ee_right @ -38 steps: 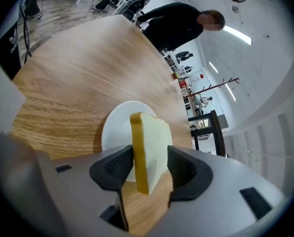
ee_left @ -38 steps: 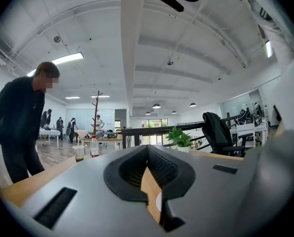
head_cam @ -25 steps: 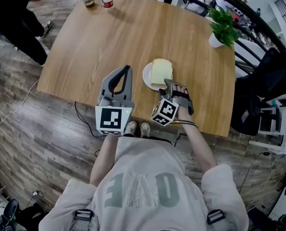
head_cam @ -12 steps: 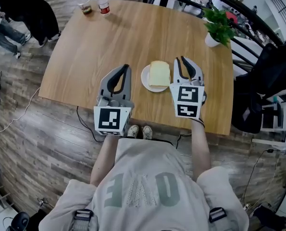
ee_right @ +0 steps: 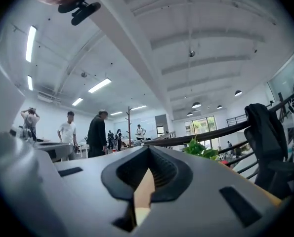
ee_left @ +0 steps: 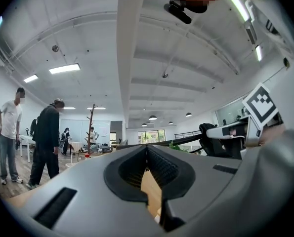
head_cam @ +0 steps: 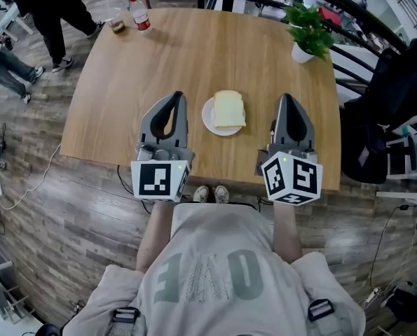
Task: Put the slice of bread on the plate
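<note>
Bread slice (head_cam: 228,109) lies flat on the small white plate (head_cam: 208,121). It is pale cream and squarish with softly rounded corners, and its far edge reaches past the plate's rim at 12 o'clock, so bare plate shows only from about 6 to 9 o'clock. The plate sits on the wooden table (head_cam: 194,54), near my edge.

I hold my left gripper (head_cam: 178,98) at the plate's 9 o'clock and my right gripper (head_cam: 287,99) at its 3 o'clock, both clear of the bread. The left gripper's fingers (ee_left: 129,169) meet at the tips with nothing between them. The right gripper's fingers (ee_right: 161,174) are likewise pressed together and empty.

A potted plant (head_cam: 308,30) stands at 1 o'clock and a bottle (head_cam: 139,14) at 11 o'clock.
</note>
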Demonstrator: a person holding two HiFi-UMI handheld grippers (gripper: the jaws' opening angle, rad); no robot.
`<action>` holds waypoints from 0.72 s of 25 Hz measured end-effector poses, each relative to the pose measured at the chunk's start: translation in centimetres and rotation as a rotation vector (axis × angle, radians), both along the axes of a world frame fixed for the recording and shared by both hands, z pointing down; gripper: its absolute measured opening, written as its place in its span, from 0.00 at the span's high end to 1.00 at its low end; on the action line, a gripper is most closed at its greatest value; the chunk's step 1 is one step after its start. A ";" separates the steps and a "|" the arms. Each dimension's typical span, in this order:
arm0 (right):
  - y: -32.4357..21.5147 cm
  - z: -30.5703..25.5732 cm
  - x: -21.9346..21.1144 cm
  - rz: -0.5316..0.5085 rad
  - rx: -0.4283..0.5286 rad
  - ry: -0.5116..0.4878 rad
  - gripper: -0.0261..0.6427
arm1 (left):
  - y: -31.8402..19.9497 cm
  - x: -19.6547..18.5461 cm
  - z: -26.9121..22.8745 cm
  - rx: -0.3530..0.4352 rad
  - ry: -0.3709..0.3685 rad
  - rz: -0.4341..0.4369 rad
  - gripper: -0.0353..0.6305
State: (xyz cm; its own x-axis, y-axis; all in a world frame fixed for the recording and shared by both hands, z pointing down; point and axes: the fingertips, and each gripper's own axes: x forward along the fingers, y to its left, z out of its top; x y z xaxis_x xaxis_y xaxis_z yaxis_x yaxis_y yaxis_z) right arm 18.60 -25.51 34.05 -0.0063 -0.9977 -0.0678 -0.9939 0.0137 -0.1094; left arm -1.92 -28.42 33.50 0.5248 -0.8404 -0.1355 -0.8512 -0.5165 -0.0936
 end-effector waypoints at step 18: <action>1.1 2.2 -1.7 -0.026 -0.050 0.116 0.94 | 0.0 0.2 -1.9 0.041 0.014 0.003 0.93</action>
State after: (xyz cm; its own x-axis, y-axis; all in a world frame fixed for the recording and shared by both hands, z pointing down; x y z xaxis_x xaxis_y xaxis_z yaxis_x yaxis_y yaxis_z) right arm 16.89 -24.41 36.27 -0.0368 -0.9992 -0.0151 -0.9993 0.0367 0.0053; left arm -1.72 -28.41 31.60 0.5248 -0.8327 -0.1769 -0.8512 -0.5146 -0.1027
